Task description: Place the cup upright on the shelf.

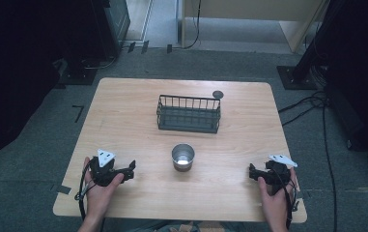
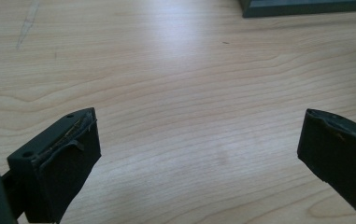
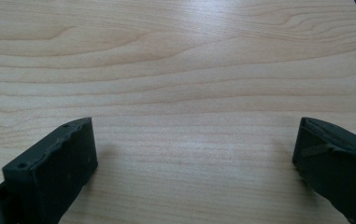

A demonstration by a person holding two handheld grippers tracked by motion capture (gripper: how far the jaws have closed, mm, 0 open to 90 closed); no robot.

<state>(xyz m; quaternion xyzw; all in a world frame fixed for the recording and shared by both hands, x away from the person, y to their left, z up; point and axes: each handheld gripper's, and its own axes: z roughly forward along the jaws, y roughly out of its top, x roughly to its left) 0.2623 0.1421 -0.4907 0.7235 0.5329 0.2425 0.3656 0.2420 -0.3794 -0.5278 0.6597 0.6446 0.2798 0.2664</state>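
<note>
The metal cup (image 1: 183, 157) served as the landmark, standing upright on the wooden table (image 1: 123, 121) a little toward the person's edge from the table's middle.

Well to the left of the cup, and slightly nearer the person, the left gripper (image 1: 132, 170) rested on the tabletop in the person's left hand (image 1: 102, 191). Its grey three-cornered plate sat on top, and its tips pointed to the right, toward the cup, with a stretch of bare wood between them. A cable trailed from it back past the wrist. In the left gripper view, the left gripper (image 2: 199, 140) had its jaws spread wide apart, with nothing but wood grain between them; it gripped nothing. A dark corner of the basket (image 2: 306, 7) showed at the top edge of that view.

Beyond the cup, farther from the person, stood a dark wire basket (image 1: 189, 113), apart from the cup. Just past the basket's far right corner lay a small dark round thing (image 1: 218, 94); what it was could not be made out.

Well to the right of the cup, the right gripper (image 1: 250, 172) lay on the table in the right hand (image 1: 276, 198), its tips pointing left toward the cup. In the right gripper view, the right gripper (image 3: 196, 144) likewise had its jaws wide apart over bare wood, clasping nothing.
</note>
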